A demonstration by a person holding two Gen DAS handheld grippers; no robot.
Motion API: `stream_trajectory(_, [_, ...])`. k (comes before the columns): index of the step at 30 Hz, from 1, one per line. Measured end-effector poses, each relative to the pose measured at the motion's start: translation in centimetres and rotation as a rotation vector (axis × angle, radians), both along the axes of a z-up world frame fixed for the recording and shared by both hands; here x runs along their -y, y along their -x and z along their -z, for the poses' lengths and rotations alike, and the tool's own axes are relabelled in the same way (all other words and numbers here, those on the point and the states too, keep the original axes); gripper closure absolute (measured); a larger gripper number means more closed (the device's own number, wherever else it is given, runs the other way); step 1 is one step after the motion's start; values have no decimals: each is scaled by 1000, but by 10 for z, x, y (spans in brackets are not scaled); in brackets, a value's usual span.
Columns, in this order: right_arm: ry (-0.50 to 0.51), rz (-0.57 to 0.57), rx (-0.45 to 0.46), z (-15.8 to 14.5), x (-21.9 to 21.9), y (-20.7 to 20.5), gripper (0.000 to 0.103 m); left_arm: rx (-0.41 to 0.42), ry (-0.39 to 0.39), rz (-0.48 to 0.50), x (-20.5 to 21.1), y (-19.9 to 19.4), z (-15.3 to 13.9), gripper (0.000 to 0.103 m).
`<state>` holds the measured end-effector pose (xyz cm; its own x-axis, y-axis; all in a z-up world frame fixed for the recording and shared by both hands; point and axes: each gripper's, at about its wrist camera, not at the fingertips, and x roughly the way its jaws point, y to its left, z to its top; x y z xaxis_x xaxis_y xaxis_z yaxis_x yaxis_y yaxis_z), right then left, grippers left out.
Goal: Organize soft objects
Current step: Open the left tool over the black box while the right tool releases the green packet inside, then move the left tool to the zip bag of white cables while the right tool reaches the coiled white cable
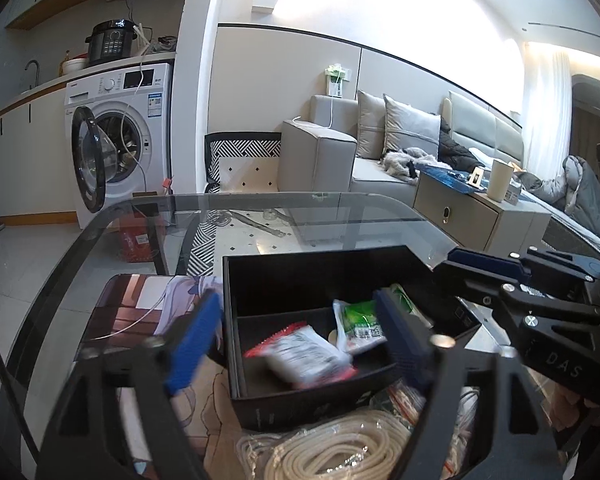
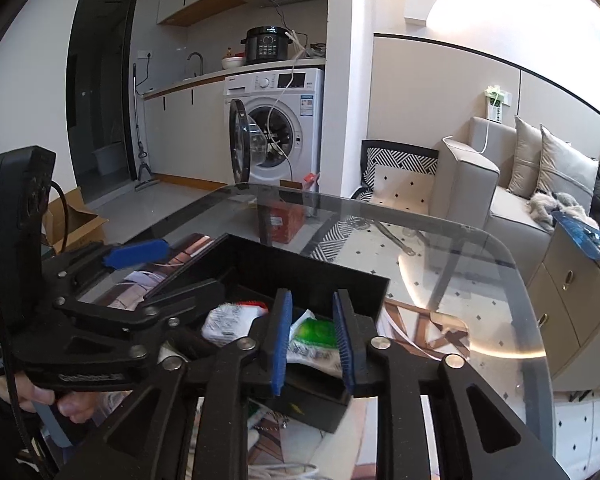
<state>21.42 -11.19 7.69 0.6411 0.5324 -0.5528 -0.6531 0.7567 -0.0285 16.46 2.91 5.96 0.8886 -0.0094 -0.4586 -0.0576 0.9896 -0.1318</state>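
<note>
Green packet (image 2: pixel 318 330) in black box (image 2: pixel 374 286), under right hand-held gripper (image 2: pixel 313 344)

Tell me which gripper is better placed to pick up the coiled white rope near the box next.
Left, I'd judge. The left gripper stands wide open, and the coiled white rope lies just beneath it in front of the black box. The right gripper sits over the green packet inside the box.
</note>
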Motion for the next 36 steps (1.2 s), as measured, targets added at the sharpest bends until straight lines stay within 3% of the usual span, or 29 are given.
stream_trajectory(1, [-1,3,-1,0,3,1,66,4,4,5,0,2,-1,13])
stream_trajectory(3, [-13,4,-3,-1,11,5,42,5,10,18,0,6,-3,5])
stream_trajectory(4, [-15,3,-5,-1,14,8,35,5,7,18,1,8,-4,3])
stream_trajectory(6, [-29,8,-8,-1,23,14,10,13,1,9,1,15,-6,0])
stream_trajectory(8, [-56,19,-18,-3,32,18,1,7,0,14,1,21,-7,0])
stream_trajectory(21, [-67,55,-18,-5,55,50,0,-1,-12,6,-9,67,-11,0])
stream_trajectory(36, [-36,51,-85,14,66,70,0,-48,-13,7,-15,89,5,0])
